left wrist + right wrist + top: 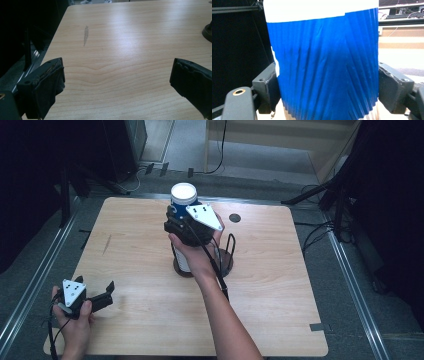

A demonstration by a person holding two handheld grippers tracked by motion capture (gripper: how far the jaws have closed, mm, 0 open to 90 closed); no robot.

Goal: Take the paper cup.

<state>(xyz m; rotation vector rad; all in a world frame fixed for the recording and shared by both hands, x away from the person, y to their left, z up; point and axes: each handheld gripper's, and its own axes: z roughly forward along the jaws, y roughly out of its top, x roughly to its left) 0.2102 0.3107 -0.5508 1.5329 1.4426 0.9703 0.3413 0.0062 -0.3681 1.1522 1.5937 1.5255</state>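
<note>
A blue ribbed cup (183, 196) with a white rim stands at the top of a tall white stack (181, 261) on a dark round base (227, 266) in the middle of the table. My right gripper (176, 215) is level with the cup and shut on it. In the right gripper view both black pads press on the blue cup (324, 62), whose wall is creased. At the table's front left corner a hand holds my left gripper (107, 294), which points right. Its jaws stand wide open over bare wood (117, 82).
The wooden table (150, 320) has a dark scuff (85, 36) at the left and a small round hole (234, 218) behind the stack. A wire loop (230, 245) rises from the base. Dark stands and cables ring the table.
</note>
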